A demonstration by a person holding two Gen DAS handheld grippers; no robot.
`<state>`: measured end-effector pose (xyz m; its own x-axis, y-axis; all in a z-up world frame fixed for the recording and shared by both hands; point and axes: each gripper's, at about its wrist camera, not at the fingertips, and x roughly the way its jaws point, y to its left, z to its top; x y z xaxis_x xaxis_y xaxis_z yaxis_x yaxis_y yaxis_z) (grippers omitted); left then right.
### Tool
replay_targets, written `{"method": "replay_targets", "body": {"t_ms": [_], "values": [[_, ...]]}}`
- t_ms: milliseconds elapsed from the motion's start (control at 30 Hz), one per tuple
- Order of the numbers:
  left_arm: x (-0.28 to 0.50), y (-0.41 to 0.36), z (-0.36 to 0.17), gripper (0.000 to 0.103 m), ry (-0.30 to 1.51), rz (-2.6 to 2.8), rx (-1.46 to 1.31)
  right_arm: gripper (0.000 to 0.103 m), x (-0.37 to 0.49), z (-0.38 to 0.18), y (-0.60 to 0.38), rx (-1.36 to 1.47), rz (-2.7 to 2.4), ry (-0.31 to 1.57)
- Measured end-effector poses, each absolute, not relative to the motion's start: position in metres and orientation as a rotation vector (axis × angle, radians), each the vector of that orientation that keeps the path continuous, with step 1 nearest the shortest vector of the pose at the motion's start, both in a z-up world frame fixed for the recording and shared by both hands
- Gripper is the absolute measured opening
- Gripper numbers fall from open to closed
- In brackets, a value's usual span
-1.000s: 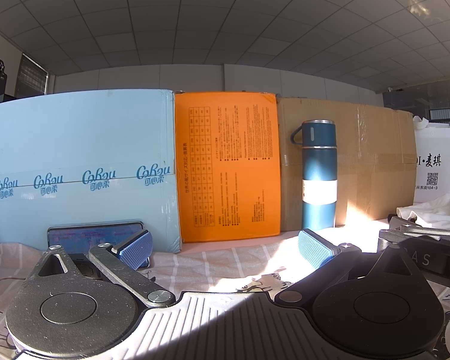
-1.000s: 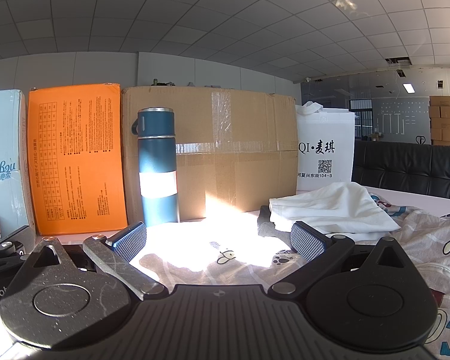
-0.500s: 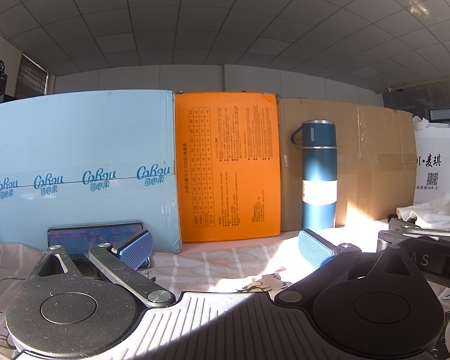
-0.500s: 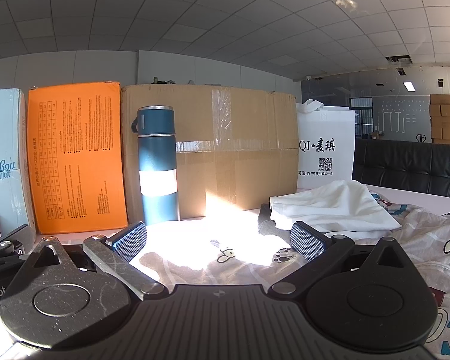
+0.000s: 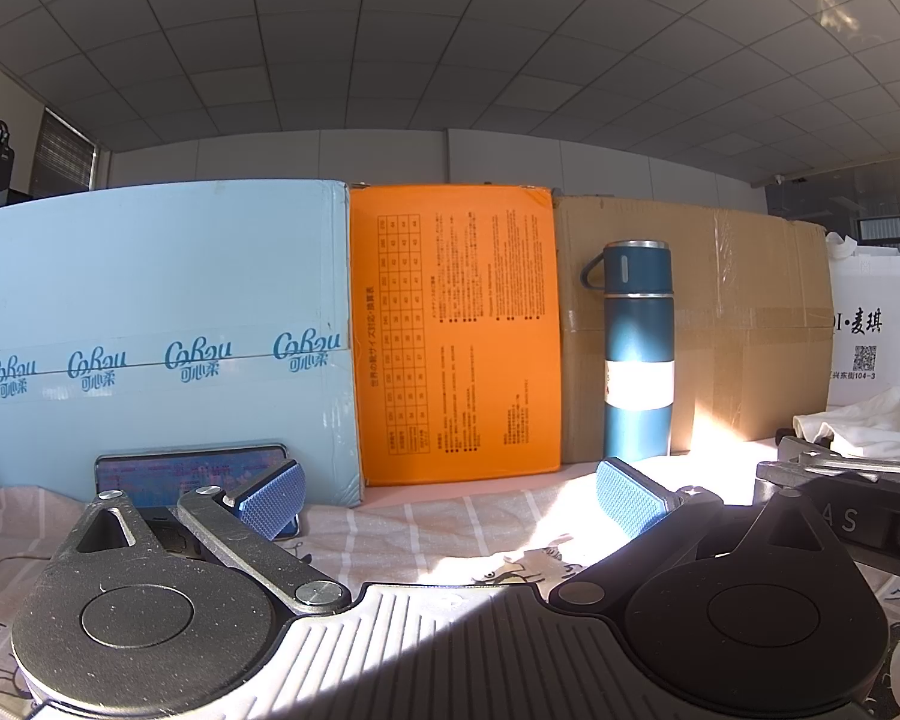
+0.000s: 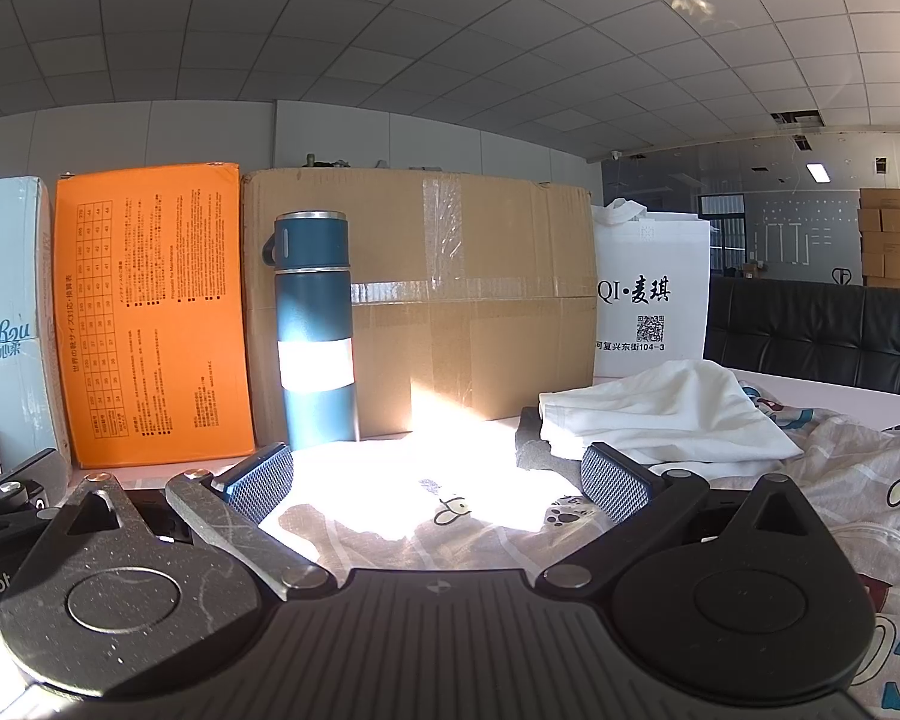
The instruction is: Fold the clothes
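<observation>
A folded white garment (image 6: 660, 414) lies on a dark pad at the right of the table, and its edge (image 5: 870, 420) shows far right in the left wrist view. A cartoon-printed checked cloth (image 6: 450, 516) covers the table under both grippers; the same cloth (image 5: 438, 528) runs below the left one. My left gripper (image 5: 447, 492) is open and low over the cloth, nothing between its blue pads. My right gripper (image 6: 438, 480) is open too, pointing at the sunlit cloth, with the white garment just past its right finger.
Along the back stand a light blue box (image 5: 156, 336), an orange box (image 5: 456, 336), a brown carton (image 6: 468, 300) and a white printed bag (image 6: 654, 294). A blue flask (image 6: 315, 330) stands upright before the carton. A phone (image 5: 186, 471) leans on the blue box. Black sofa (image 6: 822, 330) at right.
</observation>
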<state>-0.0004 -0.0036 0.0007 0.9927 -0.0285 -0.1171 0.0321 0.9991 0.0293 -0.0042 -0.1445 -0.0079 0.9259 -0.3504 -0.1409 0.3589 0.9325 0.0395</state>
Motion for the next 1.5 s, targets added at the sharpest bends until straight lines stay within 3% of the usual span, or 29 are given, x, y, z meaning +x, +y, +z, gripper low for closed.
{"method": "replay_targets", "body": {"t_ms": [700,967,1267,1500], "values": [[-0.001,-0.002,0.001,0.103,0.112,-0.031,0.021,0.103,-0.007,-0.007,-0.144,0.066,-0.365,0.110],[-0.011,-0.002,0.007,0.103,0.032,-0.008,0.011,0.103,-0.028,0.001,-0.146,0.130,-0.345,-0.044],[-0.060,0.008,0.033,0.103,-0.203,0.074,0.060,0.103,-0.066,0.009,-0.149,0.236,-0.264,-0.281],[-0.113,0.051,0.038,0.103,-0.204,0.257,0.083,0.103,-0.090,0.014,-0.141,0.258,-0.081,-0.346]]}}
